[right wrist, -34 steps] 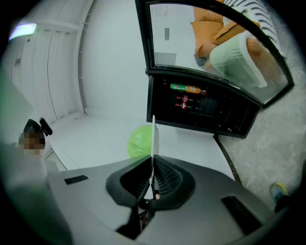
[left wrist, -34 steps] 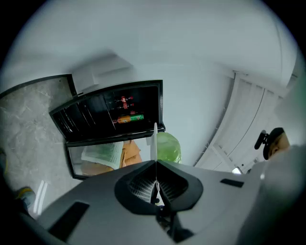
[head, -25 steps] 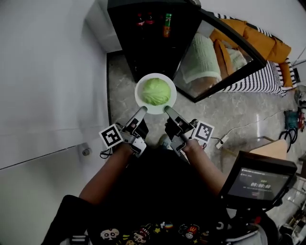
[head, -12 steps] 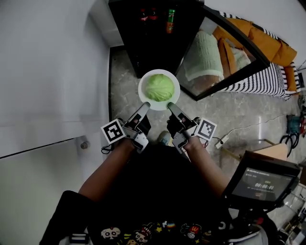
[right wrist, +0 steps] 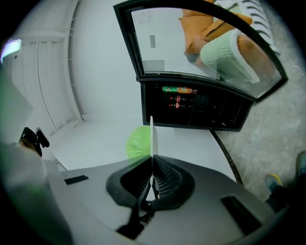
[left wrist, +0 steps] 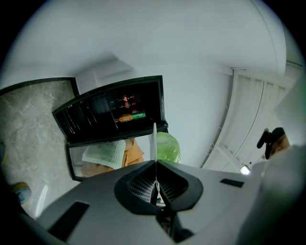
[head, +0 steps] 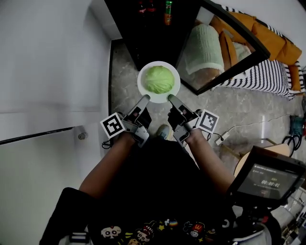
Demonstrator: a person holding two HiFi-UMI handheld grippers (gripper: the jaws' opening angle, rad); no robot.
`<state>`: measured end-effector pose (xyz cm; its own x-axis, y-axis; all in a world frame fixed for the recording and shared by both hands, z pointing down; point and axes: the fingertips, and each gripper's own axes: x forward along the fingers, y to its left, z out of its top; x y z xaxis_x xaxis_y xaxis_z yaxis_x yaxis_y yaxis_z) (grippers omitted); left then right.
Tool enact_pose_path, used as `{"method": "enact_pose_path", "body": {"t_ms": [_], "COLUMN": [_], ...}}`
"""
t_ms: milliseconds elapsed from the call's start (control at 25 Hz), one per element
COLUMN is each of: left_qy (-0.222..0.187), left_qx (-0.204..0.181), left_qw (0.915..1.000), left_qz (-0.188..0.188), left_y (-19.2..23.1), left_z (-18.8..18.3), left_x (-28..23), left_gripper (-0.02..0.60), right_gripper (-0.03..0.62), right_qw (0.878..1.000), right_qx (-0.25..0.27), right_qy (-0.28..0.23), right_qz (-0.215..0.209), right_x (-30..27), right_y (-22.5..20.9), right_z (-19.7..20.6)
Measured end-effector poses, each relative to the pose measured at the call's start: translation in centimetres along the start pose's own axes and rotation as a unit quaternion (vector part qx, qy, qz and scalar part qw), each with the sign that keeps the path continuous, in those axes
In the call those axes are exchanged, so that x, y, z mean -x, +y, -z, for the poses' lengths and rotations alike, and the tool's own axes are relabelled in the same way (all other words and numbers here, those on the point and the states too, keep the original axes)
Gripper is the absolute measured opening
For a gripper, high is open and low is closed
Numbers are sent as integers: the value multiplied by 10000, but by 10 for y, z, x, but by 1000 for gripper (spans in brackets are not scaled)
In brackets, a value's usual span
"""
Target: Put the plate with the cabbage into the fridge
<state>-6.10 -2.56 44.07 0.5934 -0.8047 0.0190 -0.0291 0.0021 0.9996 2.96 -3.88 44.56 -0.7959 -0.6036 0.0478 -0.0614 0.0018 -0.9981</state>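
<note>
A white plate [head: 173, 89] carries a green cabbage [head: 159, 79] and hangs in the air in front of the open black fridge [head: 138, 33]. My left gripper [head: 145, 98] is shut on the plate's near left rim. My right gripper [head: 170, 98] is shut on the near right rim. In the left gripper view the plate [left wrist: 154, 139] shows edge-on between the jaws of the left gripper [left wrist: 155, 163], with the cabbage [left wrist: 168, 147] behind it. The right gripper view shows the same: plate [right wrist: 153, 136], cabbage [right wrist: 137, 142], right gripper [right wrist: 152, 161]. The fridge [left wrist: 112, 112] [right wrist: 191, 107] stands ahead.
The fridge's glass door [head: 222, 45] stands open to the right. Bottles [head: 167, 12] sit on a shelf inside. A white wall [head: 52, 72] runs along the left. On the right are a striped sofa [head: 270, 72], a cable on the marble floor [head: 239, 107] and a monitor [head: 270, 179].
Both grippers have carried the plate with the cabbage a little forward, closer to the open fridge. The grip on the rim is unchanged.
</note>
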Motion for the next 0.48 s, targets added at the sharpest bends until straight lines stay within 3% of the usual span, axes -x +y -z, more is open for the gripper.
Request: {"method": "enact_pose_path", "body": {"t_ms": [480], "left_qy": [-27], "left_qx": [53], "left_qw": [10000], "left_qz": [-20], "left_y": [2], "left_z": [-1], "left_x": [-3], "left_gripper": [9], "right_gripper": [15], "right_qw": [10000], "right_qx": [43], "right_qy": [3], "right_qz": [29], "right_x": [0], "right_y": [-1], "right_z": [-4]}}
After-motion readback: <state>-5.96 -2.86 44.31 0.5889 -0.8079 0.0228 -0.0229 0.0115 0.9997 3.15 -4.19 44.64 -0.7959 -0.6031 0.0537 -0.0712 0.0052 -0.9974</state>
